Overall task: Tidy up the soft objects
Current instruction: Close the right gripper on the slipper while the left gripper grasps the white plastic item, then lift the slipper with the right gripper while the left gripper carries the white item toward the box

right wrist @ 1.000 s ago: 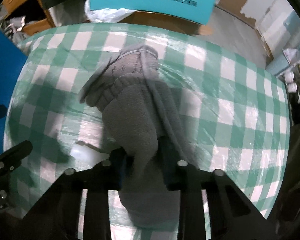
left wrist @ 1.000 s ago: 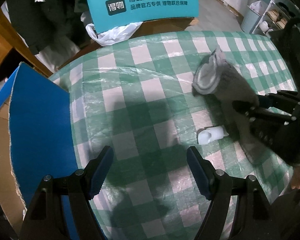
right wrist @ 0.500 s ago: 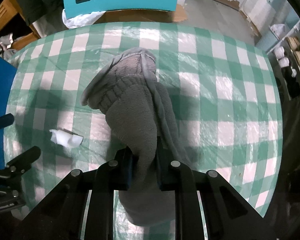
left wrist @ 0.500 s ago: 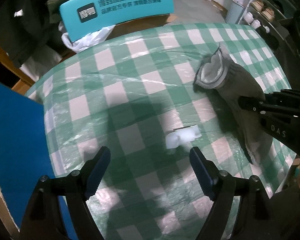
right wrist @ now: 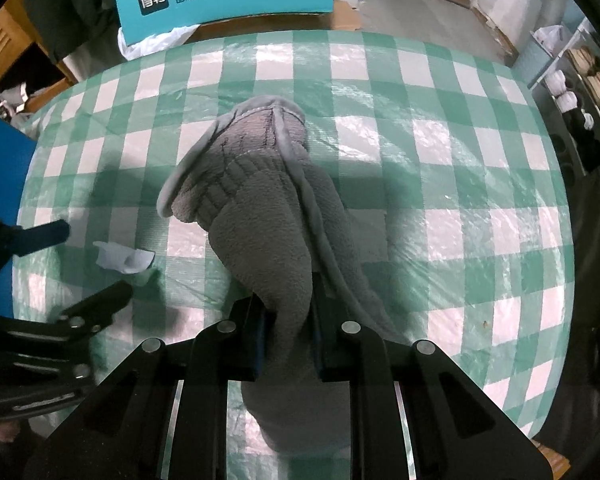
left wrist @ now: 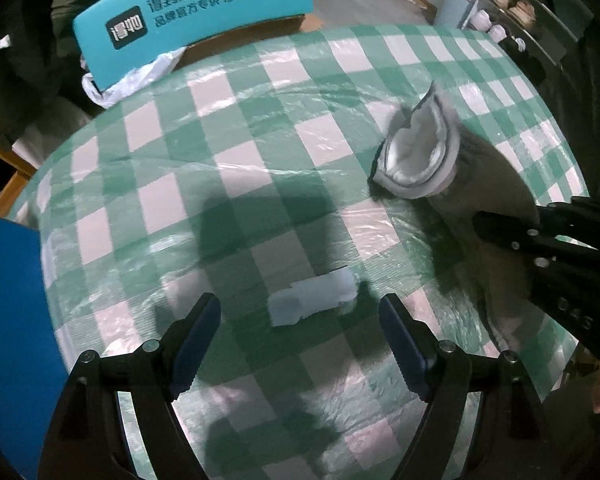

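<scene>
A grey fleece sock [right wrist: 260, 208] lies on the green-and-white checked tablecloth [right wrist: 440, 140], its cuff pointing away from me. My right gripper [right wrist: 288, 320] is shut on the sock's lower part, the fabric bunched between its blue pads. In the left wrist view the same sock [left wrist: 460, 168] shows its white-lined cuff at the right, with the right gripper [left wrist: 500, 228] on it. My left gripper [left wrist: 300, 320] hangs open just above a small white scrap [left wrist: 312, 300], which lies between its fingers, untouched. The scrap [right wrist: 124, 258] and the left gripper [right wrist: 88, 262] also appear at the left in the right wrist view.
A blue board [left wrist: 8, 320] stands at the table's left edge. A teal box with printed text [left wrist: 196, 12] and a white plastic bag [left wrist: 132, 80] sit beyond the far edge. Shelves with shoes [left wrist: 512, 4] stand at the back right.
My left gripper has moved across the table until the white scrap lies between its fingers. The right gripper still grips the sock, shifted slightly with it.
</scene>
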Demonstrator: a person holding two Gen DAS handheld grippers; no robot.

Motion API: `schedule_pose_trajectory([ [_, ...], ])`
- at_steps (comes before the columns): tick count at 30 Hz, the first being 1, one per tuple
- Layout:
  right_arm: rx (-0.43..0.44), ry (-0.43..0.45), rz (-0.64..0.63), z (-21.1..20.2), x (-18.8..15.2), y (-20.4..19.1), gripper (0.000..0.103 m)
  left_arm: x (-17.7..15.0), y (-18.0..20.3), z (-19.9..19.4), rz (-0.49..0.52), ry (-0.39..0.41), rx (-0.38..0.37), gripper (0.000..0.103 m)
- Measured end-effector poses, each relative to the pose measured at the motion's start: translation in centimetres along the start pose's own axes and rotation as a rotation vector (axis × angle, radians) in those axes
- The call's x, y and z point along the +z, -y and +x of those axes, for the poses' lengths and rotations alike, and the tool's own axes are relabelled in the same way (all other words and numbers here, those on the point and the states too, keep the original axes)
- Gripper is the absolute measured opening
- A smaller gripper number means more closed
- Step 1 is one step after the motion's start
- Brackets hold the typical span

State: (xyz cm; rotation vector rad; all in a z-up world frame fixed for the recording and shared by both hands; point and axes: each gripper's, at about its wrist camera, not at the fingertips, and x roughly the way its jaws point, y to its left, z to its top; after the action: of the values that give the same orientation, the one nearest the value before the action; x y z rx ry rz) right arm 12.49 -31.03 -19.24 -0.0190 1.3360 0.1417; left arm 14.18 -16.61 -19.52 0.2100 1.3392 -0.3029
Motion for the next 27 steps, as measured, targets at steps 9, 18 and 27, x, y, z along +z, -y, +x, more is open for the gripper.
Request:
schedule_pose_trajectory([
  [9,0.014,-0.002,0.007,0.1,0.1,0.0,0.015,0.2,0.3,1.0,0.006,0.002,0.001,0.081],
  [18,0.012,-0.005,0.01,0.1,0.2,-0.1,0.016,0.2,0.3,1.2,0.027,0.022,0.018,0.052],
  [27,0.011,0.008,0.011,-0.2,0.1,-0.1,0.015,-0.2,0.2,0.1,0.023,0.041,-0.008,0.025],
])
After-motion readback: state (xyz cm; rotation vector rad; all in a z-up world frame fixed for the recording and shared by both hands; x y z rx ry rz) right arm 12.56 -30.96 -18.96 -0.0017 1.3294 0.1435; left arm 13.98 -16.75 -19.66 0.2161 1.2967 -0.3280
